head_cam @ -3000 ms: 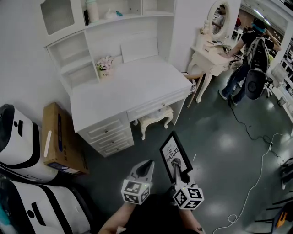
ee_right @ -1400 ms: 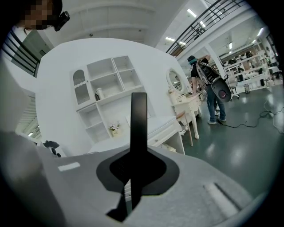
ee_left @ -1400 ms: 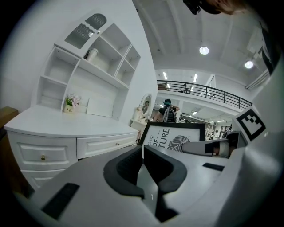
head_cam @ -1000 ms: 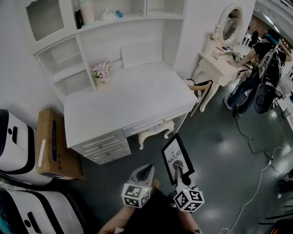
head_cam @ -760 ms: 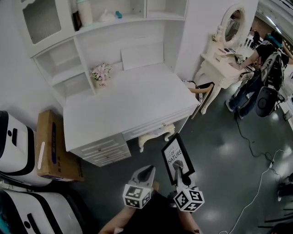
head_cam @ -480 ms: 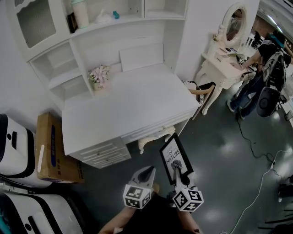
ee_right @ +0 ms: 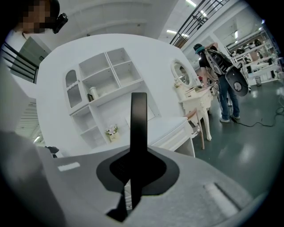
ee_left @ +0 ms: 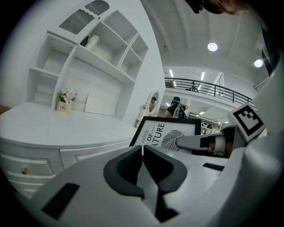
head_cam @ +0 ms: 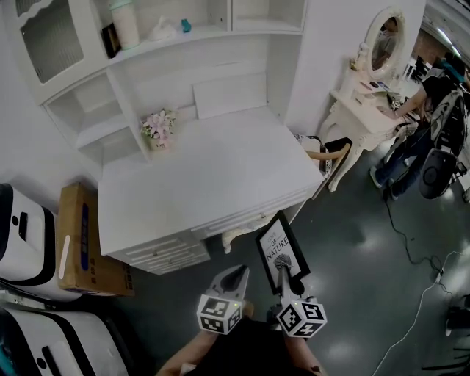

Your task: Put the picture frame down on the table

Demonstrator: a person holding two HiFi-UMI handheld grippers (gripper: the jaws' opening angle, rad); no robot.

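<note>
Right gripper point(head_cam: 282, 267) clamps picture frame point(head_cam: 279, 244); shelf point(head_cam: 209, 32) holds bottle point(head_cam: 125, 22).

Head cam: high up, faces steeply down on white desk point(head_cam: 213, 183) and dark floor point(head_cam: 352, 242). Left gripper point(head_cam: 236, 272) and right gripper point(head_cam: 282, 266) sit at bottom edge, closest to lens.

Left gripper cam: low, abt desk-top height, looks along its jaws twd desk front; desk near.

Right gripper cam: low, looks same way. Picture frame point(ee_right: 138, 128) edge-on right at lens, desk behind.

Shared: all 3 views take in desk, shelf unit point(head_cam: 191, 37), flower pot point(head_cam: 158, 131). Head & right gripper views share dressing table point(head_cam: 365, 97). Left gripper view also catches picture frame and right gripper.
</note>
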